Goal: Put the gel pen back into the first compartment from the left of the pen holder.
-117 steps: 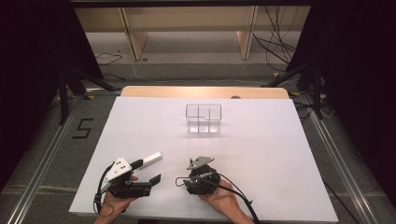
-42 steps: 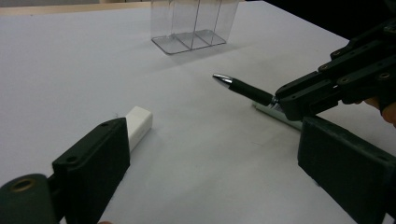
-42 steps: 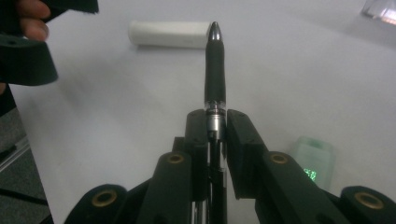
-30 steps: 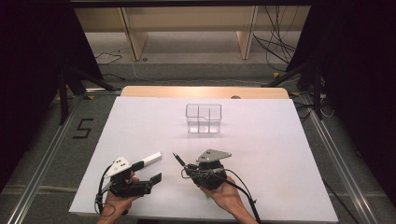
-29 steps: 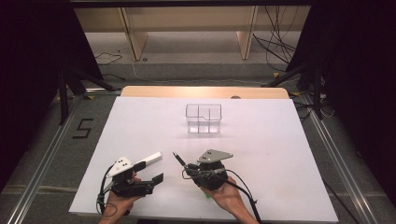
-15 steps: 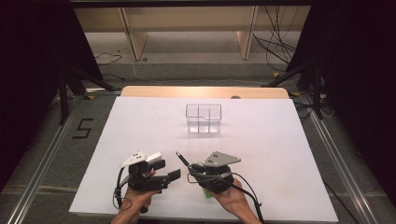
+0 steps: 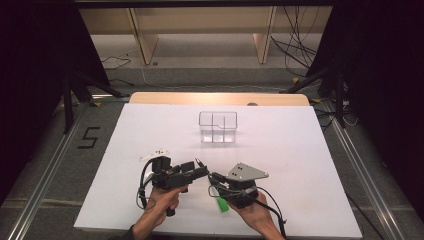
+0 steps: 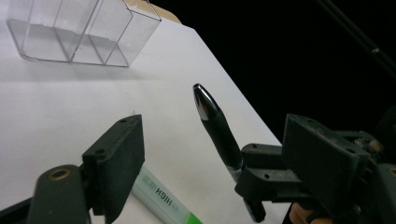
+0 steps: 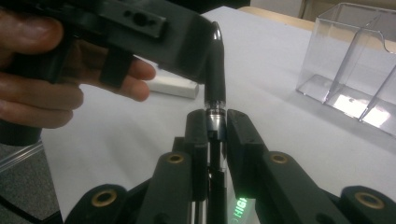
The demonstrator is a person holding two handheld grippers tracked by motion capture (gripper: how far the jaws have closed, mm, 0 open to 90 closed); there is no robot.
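Both hands closer together than a second ago, high view: left tongs [image 7: 200,172] beside right tongs [image 7: 216,177], left gripper view: jaws apart, just been closing round the black pen [image 8: 215,122], right gripper view: jaws clamped on pen, above the white surface [image 9: 289,116].

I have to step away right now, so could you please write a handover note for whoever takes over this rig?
Right gripper: shut on the black pen, holding it above the table.
Left gripper: open, jaws just been closing, with the pen's tip between them and not yet pressed.
Green highlighter lies under the right gripper; a white stick-shaped item lies beside the left one.
Clear organiser: mid-table, looks empty.
Done: pen picked up.
Left: probably grip the pen's tip end; nothing is in the organiser yet.
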